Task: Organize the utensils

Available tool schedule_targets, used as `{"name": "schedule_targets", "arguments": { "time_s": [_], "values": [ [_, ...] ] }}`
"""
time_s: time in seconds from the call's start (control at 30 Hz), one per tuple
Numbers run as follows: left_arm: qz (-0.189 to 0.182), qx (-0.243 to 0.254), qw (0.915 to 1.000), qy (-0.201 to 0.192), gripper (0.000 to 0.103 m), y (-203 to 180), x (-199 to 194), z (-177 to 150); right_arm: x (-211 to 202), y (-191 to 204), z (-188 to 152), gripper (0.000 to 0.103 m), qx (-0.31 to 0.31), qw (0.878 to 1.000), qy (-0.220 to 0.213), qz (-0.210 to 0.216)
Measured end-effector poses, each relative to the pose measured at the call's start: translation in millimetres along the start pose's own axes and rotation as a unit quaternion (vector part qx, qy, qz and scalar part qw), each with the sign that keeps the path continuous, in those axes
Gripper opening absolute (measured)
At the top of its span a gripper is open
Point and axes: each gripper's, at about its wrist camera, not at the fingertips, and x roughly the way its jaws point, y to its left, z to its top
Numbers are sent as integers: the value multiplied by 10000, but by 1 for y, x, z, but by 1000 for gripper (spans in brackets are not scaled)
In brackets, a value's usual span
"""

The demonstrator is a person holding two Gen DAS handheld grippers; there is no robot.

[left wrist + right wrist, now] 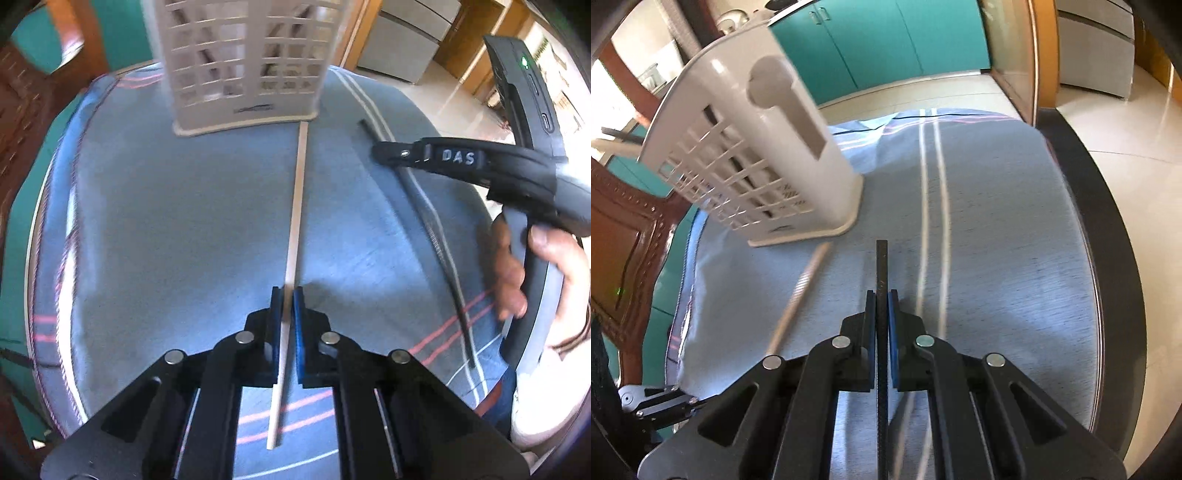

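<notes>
Left wrist view: the left claw (288, 295), at the lower centre of the frame, is clamping its blue pads on a pale wooden chopstick (295, 221). The stick is running up the middle of the frame, its far tip reaching the base of the beige lattice utensil holder (243, 66), which is standing at the top centre. Whether tip and base are touching cannot be told. The holder is resting on a blue cloth (166, 206) with pink and white stripes, which is covering the round surface (1108, 236).

At the right of this frame a hand (546, 273) is gripping the handle of the right claw (384, 153), which is closing on a black chopstick (436, 229) slanting toward the lower right.

Right wrist view: the right claw (882, 295), at the lower centre, is pinching the black chopstick (881, 266) between its pads, the stick pointing straight up the frame. The pale chopstick (801, 291) is lying blurred to its left, angling toward the holder (783, 158) at the upper left. Dark sticks are showing through the holder's lattice.
</notes>
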Motion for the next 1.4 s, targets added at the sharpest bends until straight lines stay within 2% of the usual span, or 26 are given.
{"name": "schedule_targets", "arguments": {
  "time_s": [0.13, 0.17, 0.23, 0.37, 0.57, 0.7, 0.87, 0.93, 0.97, 1.1, 1.4],
  "values": [
    [-123, -37, 9997, -185, 7, 14, -13, -14, 2, 7, -4, 7, -130, 9999, 49, 5],
    [-165, -60, 9994, -309, 9, 16, -18, -13, 3, 8, -3, 7, -161, 9999, 57, 12],
    [-133, -30, 9987, -490, 23, 17, -24, -8, 4, 13, -4, 7, -242, 9997, 52, -33],
    [125, 30, 9984, -545, 25, 13, -14, 9, 2, 16, -5, 13, -344, 9990, -44, -266],
    [534, 91, 9973, -486, 25, -4, 16, 35, -1, 7, -5, 15, -236, 9992, -96, -308],
    [807, -31, 9955, -486, 8, -6, 25, 43, -2, 4, -3, 16, -223, 9993, -97, -284],
    [929, -288, 9939, -524, 7, 10, 19, 36, -5, 8, -4, 16, -270, 9993, -128, -215],
    [951, -384, 9932, -552, 7, 19, 15, 34, -6, 12, -5, 19, -323, 9992, -119, -219],
    [969, -427, 9927, -575, 8, 21, 16, 36, -6, 14, -7, 22, -349, 9991, -110, -230],
    [1210, -464, 9892, -690, 22, 20, 19, 44, -1, 22, -12, 27, -516, 9982, -48, -313],
    [1597, -438, 9825, -852, 32, 9, 30, 67, 4, 37, -20, 29, -985, 9918, -253, -778]
  ]
}}
